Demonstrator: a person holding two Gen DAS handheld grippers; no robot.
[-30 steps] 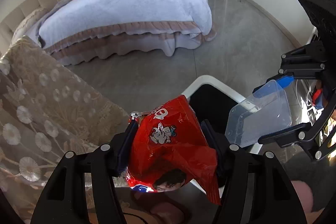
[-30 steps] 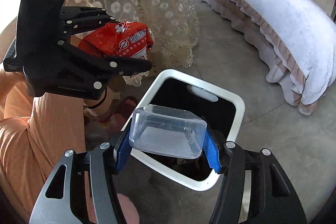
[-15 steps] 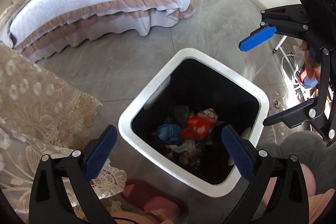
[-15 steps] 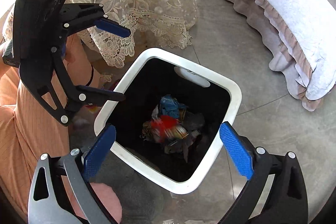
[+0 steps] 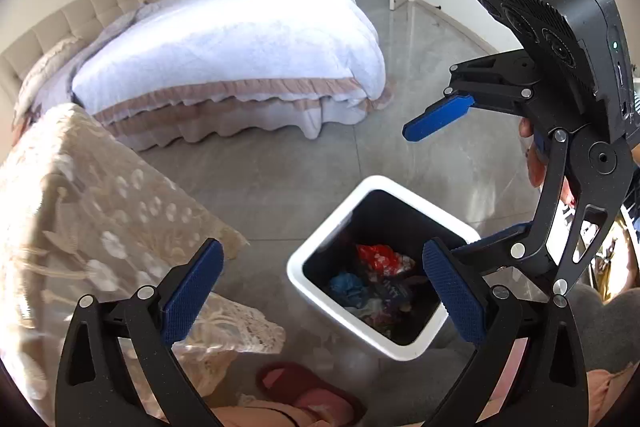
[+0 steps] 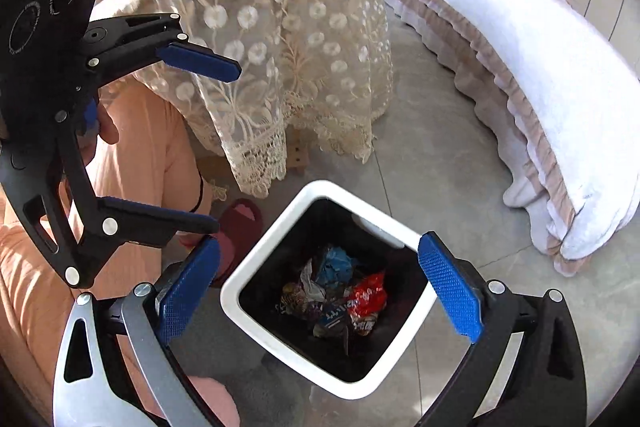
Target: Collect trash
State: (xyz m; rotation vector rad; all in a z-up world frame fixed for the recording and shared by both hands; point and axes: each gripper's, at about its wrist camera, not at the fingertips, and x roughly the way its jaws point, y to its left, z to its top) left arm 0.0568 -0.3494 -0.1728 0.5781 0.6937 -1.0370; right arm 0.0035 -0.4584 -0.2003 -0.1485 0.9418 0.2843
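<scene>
Since a second ago the red snack bag (image 6: 366,297) has left the left gripper (image 5: 320,291) and now lies in the white-rimmed bin (image 6: 256,255) among other wrappers, while the clear plastic box the right gripper (image 6: 320,291) carried is gone too, probably sunk into the dark pile where I cannot make it out. Both grippers hang above the bin with jaws spread wide and empty, likely pulling up and away toward the lace-covered table (image 6: 280,27) for more rubbish.

We are in a home bedroom: a white quilted bed with ruffled beige skirt (image 5: 240,39), tufted beige headboard (image 5: 68,23), grey tiled floor (image 5: 304,163).
</scene>
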